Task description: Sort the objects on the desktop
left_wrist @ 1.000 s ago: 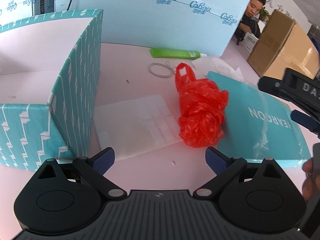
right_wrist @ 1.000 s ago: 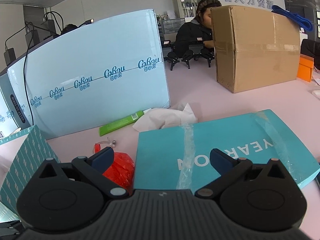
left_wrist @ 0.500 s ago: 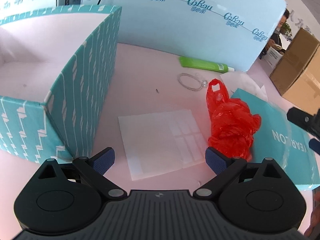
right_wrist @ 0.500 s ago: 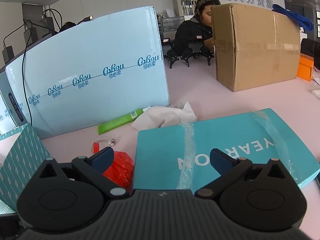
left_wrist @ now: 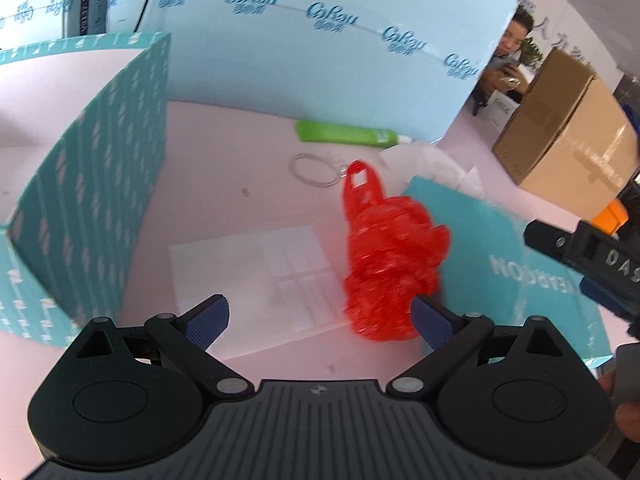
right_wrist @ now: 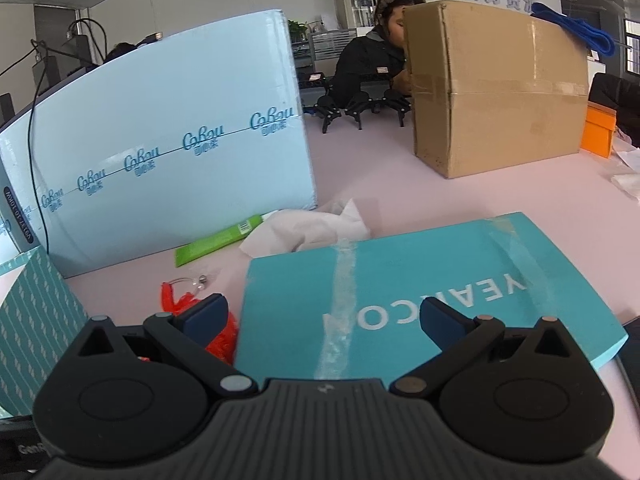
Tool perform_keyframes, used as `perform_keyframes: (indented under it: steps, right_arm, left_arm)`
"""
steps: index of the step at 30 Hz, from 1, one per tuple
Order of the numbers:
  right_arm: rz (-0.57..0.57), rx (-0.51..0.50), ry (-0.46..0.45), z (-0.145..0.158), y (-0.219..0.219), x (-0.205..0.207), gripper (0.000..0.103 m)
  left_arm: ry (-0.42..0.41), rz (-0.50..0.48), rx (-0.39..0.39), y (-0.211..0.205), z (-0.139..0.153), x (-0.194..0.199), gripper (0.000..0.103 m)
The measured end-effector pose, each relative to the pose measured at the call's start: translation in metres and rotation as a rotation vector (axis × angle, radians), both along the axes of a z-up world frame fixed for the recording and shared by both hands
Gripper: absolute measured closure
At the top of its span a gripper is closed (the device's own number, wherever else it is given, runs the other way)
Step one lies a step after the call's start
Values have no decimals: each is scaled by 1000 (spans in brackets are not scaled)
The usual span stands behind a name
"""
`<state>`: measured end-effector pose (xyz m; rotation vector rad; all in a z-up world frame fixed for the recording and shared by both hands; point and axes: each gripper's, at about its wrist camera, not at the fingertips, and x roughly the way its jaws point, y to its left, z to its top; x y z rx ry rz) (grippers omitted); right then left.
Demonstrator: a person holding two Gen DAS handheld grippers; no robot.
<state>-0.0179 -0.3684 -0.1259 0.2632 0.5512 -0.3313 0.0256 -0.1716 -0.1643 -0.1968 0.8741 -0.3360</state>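
While the crumpled red plastic bag [left_wrist: 390, 260] lies on the pink table [left_wrist: 240, 160], its looped handle points away toward the back and its bulk rests between a sheet of clear plastic [left_wrist: 260, 280] on one side and a flat teal box lid [left_wrist: 500, 264] on the other, touching or just overlapping the lid's near edge. The left gripper [left_wrist: 320, 316] hangs low over the clear sheet with its jaws spread wide and nothing between them; its right finger pad [left_wrist: 430, 316] sits just beside the lower end of the bag, though whether it touches cannot be told. The right gripper [right_wrist: 320, 316] is also wide open and holds nothing, poised above the near edge of the teal lid, with the bag showing red beside its left finger; its black body also pokes into the left wrist view from the right. Beyond the bag lie a thin clear ring [left_wrist: 316, 170] with a small metal end, then a green tube [left_wrist: 344, 134] lying flat along the foot of a tall pale blue panel [left_wrist: 320, 60] printed with a repeated logo. A crumpled white tissue [right_wrist: 312, 228] rests between the tube's cap end and the far edge of the lid. To the left stands an open teal patterned box [left_wrist: 100, 200] with a pale inside. Farther off on the right sits a taped brown cardboard box [right_wrist: 492, 88], with a small orange box [right_wrist: 600, 132] beside it, and a person in dark clothes [right_wrist: 372, 68] sits behind it.
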Motion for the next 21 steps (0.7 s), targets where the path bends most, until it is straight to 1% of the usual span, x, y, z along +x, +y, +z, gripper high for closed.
perform_keyframes:
  steps: [2,6,10,21]
  right_arm:
    - [-7,1,0,0,-4,-1,0]
    - [-12,-6,-3,1,-11,-2,0]
    - [-19,-15,-3,2,-19,-3,0]
    - [-35,-27,-5,3,-35,-8,0]
  left_arm:
    - [-6,-14,-17,-5,1,0,6]
    - [-8,-35,-25,-15,-1,3,6]
    - [-8,-38,-38,-25,-1,7,6]
    - [51,11,-39,-41,-9,24,6]
